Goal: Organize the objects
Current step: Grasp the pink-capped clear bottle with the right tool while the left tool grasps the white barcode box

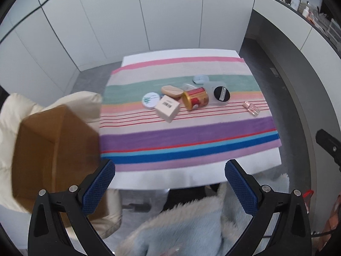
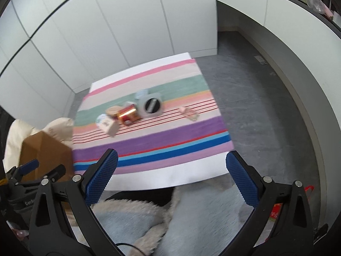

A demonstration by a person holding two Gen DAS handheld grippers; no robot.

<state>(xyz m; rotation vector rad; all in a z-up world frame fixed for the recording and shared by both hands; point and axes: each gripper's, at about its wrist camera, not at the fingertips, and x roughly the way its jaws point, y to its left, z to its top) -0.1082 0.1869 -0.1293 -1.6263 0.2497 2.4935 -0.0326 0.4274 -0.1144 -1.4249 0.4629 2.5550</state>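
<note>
While both my grippers hang short of the table, nothing is in either one. Left gripper (image 1: 169, 170): blue pads spread wide, empty, above the near white edge of the table (image 1: 191, 177). Right gripper (image 2: 171, 162): same, fingers wide apart, empty, over the near edge.

Striped cloth (image 1: 191, 136) covers most of the tabletop. Objects cluster mid-cloth, well beyond both grippers:
- gold-and-red can (image 1: 195, 98), lying on its side, centre of the cluster
- pale square box (image 1: 167, 108), tilted, just left of the can, in front
- round white tin (image 1: 151, 100) with green print, left of the box, touching or nearly so
- tan sponge (image 1: 172, 91), behind the box, against the can
- black round puff (image 1: 221, 93) on a clear case, just right of the can
- pale blue compact (image 1: 200, 79), behind the can
- small pink bottle (image 1: 252, 108), lying apart on the right

Cardboard box (image 1: 55, 149), open, sits off the table's left side against a cream cushion (image 1: 12, 115). Fuzzy blue fabric (image 1: 187, 228) fills the foreground below both grippers. Right wrist view is motion-blurred; small details unreadable there.
</note>
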